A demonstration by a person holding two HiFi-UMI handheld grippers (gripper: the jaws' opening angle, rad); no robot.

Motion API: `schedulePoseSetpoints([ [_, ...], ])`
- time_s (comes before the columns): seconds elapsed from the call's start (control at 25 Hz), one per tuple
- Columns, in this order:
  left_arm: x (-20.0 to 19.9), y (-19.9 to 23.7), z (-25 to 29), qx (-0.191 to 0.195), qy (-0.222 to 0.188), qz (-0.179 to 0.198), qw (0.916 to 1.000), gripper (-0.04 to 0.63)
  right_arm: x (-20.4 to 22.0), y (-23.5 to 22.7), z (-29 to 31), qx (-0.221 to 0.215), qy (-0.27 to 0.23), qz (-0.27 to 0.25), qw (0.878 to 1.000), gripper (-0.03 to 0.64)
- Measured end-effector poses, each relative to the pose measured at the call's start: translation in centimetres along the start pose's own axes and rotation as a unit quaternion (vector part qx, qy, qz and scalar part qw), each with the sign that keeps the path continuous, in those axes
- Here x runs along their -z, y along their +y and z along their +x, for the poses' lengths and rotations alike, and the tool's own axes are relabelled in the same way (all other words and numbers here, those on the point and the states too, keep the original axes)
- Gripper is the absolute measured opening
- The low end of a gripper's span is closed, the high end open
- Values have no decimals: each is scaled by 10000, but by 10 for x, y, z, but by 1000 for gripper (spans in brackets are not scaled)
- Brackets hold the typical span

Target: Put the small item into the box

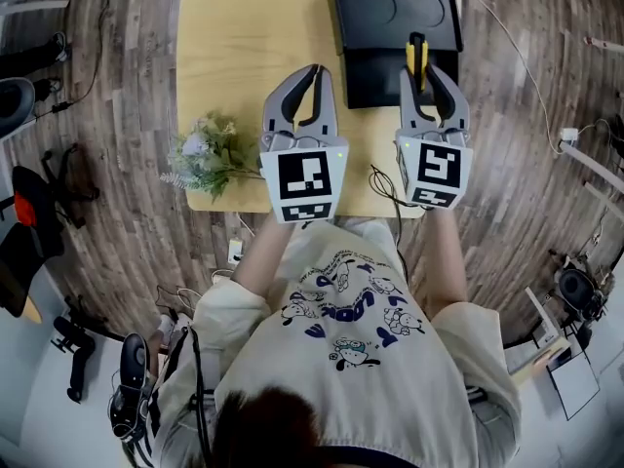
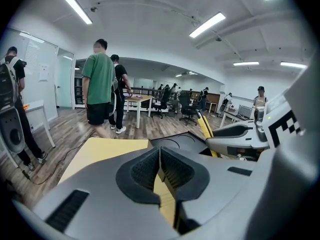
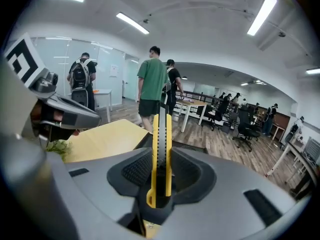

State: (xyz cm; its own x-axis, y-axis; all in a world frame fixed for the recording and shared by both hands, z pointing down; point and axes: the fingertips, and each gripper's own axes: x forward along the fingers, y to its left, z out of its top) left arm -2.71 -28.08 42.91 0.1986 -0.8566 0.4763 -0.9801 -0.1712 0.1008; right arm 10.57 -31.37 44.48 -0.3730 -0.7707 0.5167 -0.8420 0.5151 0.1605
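right gripper [image 1: 421,76] jaws clamp a yellow utility knife [image 3: 161,149] over the black box [image 1: 353,74]. left gripper [image 1: 314,70] jaws are closed, empty.

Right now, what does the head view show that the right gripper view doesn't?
Only the head view: the person's printed shirt and the whole black box with its two round recesses. Only the right gripper view: a person in a green shirt among others standing in an office, and ceiling lights. Both: the yellow utility knife clamped in the right gripper jaws, and the yellow table.
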Motion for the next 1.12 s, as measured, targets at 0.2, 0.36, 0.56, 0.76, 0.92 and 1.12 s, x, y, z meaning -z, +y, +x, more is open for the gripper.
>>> schedulePoseSetpoints([
  [0.2,13,3,12,-164,161,-148,9996,21,17,10,18,-560,273,-515,9967,130],
  [0.36,22,1,19,-255,258,-222,9991,21,33,19,27,-992,504,-898,9897,130],
  [0.56,33,-2,25,-341,351,-277,9984,21,57,34,34,-1618,830,-1407,9732,130],
  [0.76,47,-6,28,-402,452,-323,9976,21,82,36,40,-2007,1254,-2043,9499,130],
  [0.92,56,-6,28,-449,528,-372,9969,21,99,36,43,-2343,1640,-2434,9268,130],
  [1.12,65,-10,30,-480,607,-424,9961,21,118,28,46,-2571,2145,-2670,9037,130],
])
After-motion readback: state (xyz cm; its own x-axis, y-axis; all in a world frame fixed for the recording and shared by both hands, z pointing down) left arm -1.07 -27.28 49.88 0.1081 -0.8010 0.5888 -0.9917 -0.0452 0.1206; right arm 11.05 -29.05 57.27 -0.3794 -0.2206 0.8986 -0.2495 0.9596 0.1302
